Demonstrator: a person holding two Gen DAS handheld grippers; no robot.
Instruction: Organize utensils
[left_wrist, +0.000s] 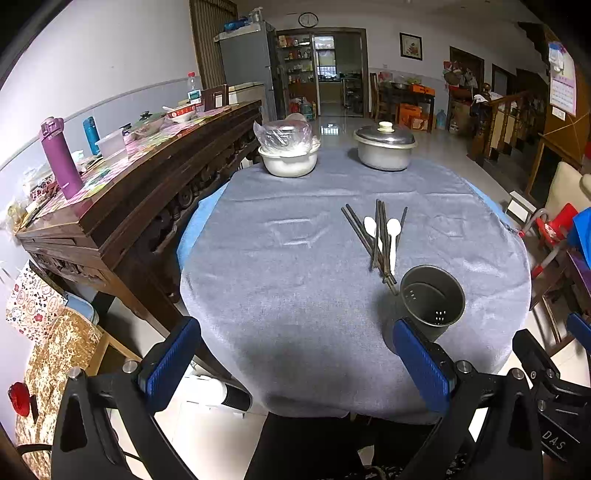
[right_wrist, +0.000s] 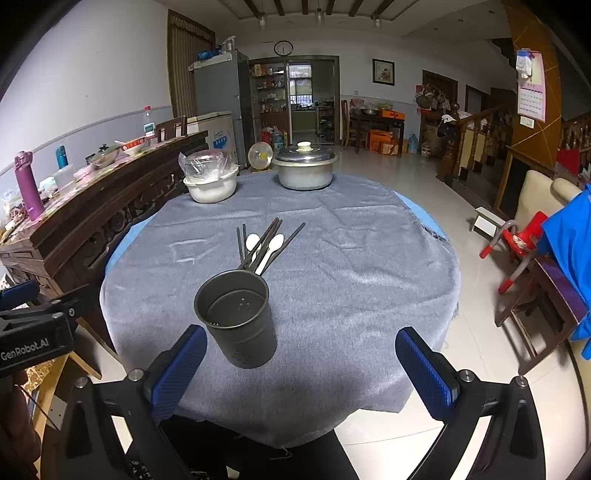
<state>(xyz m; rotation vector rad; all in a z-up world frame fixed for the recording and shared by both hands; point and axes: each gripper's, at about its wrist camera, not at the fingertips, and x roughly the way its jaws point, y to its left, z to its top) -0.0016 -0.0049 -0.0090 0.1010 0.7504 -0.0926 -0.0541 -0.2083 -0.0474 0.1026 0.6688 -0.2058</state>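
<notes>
Two pots (right_wrist: 306, 168) beyond chopsticks (right_wrist: 266, 243); holder (right_wrist: 238, 317) nearer.

Matt grey woven cloth (right_wrist: 332, 258) over the bench. On it: dull dark metal perforated cup (right_wrist: 238, 317); behind the cup, dark matt chopsticks (right_wrist: 271, 240) and glossy white plastic spoons (right_wrist: 273, 245); farther back, brushed metal pot (right_wrist: 306, 170) and white plastic basin (right_wrist: 211, 186).

Holder (right_wrist: 236, 319): near table (right_wrist: 351, 266) edge, upright.
Chopsticks (right_wrist: 264, 245), spoons (right_wrist: 271, 249): just behind holder, possibly touching.
Pot (right_wrist: 306, 168), bowl (right_wrist: 210, 184): far edge.
</notes>
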